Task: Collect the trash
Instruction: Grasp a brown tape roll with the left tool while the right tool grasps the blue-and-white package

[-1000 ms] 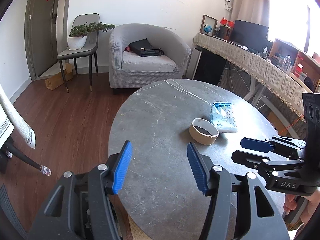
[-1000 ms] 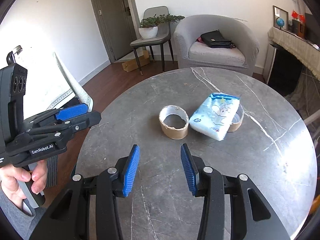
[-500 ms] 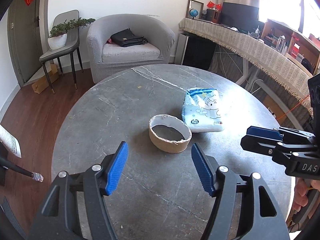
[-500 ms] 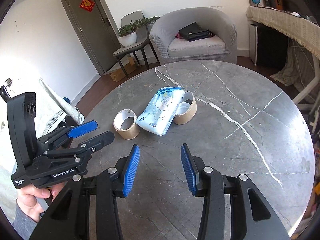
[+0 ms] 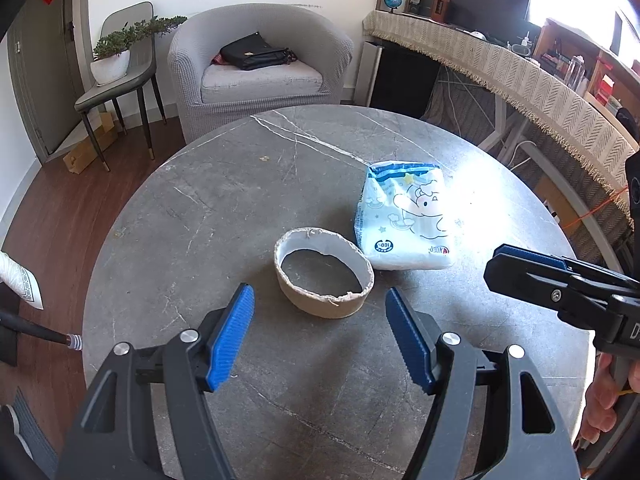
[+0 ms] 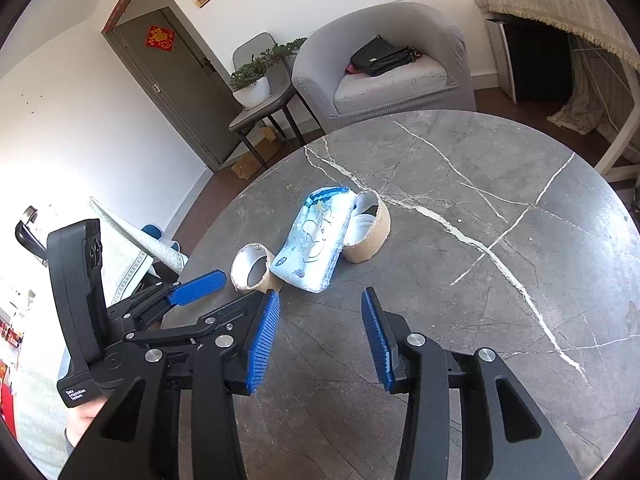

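A brown cardboard tape ring [image 5: 324,280] lies on the round grey marble table [image 5: 224,208], just ahead of my open, empty left gripper [image 5: 320,336]. A white and blue tissue packet [image 5: 404,216] lies to its right, touching it. In the right wrist view the ring [image 6: 253,269], the packet [image 6: 316,242] and a second cardboard ring [image 6: 368,232] leaning against the packet lie in a row. My right gripper [image 6: 320,338] is open and empty, short of them above the table. The left gripper [image 6: 200,282] shows at the left there.
A grey armchair [image 5: 260,76] with a black bag stands beyond the table. A chair with a potted plant [image 5: 112,64] stands by the door at the left. A long cloth-covered desk [image 5: 500,64] runs along the right. Wooden floor surrounds the table.
My left gripper has moved forward over the table up to the near cardboard ring. My right gripper has swung right and tilted, so the trash now lies up and left of it.
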